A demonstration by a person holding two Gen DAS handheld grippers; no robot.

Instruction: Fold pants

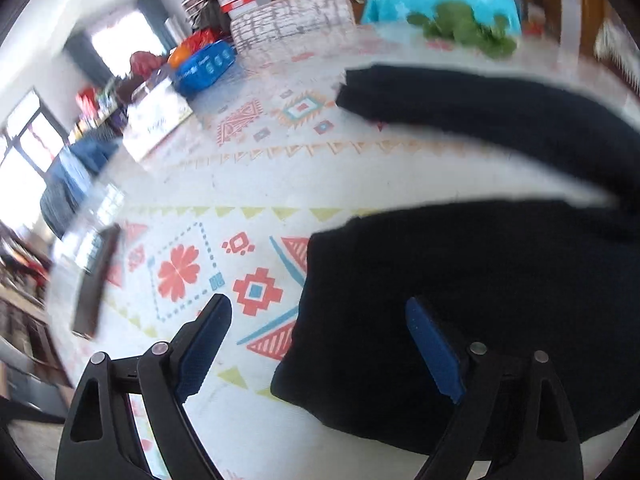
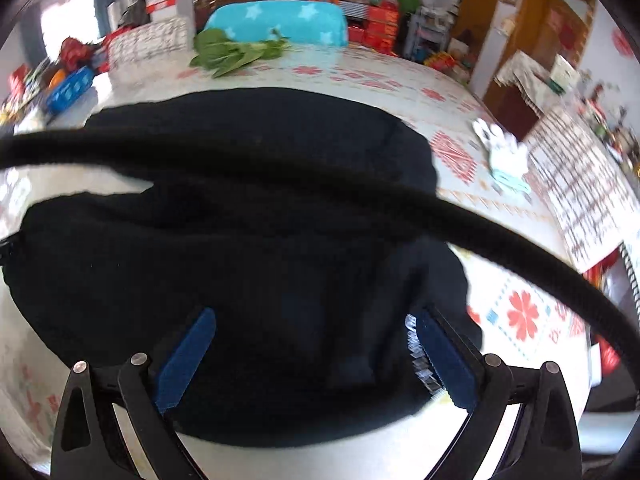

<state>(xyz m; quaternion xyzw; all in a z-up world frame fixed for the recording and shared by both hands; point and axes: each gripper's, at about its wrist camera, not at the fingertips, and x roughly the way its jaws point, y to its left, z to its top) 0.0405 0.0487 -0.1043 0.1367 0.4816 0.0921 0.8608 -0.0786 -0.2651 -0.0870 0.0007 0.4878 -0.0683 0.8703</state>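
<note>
Black pants [image 1: 480,280] lie spread on a table with a patterned cloth [image 1: 248,184]. In the left wrist view one leg [image 1: 480,112] reaches toward the far side and the nearer leg end lies under my left gripper [image 1: 320,312]. That gripper is open, its blue pads wide apart above the leg's left edge, nothing pinched. In the right wrist view the pants [image 2: 240,260] fill the middle as a dark heap. My right gripper [image 2: 312,320] hovers over the near edge, open, with cloth below and between the pads but not pressed.
A black cable [image 2: 280,176] arcs across the right wrist view. Green leafy vegetables [image 2: 232,54] lie at the far table edge. A blue basket [image 1: 204,66], a dark flat remote-like object [image 1: 96,284] and a white-and-teal item [image 2: 504,156] also rest on the table. Chairs stand behind.
</note>
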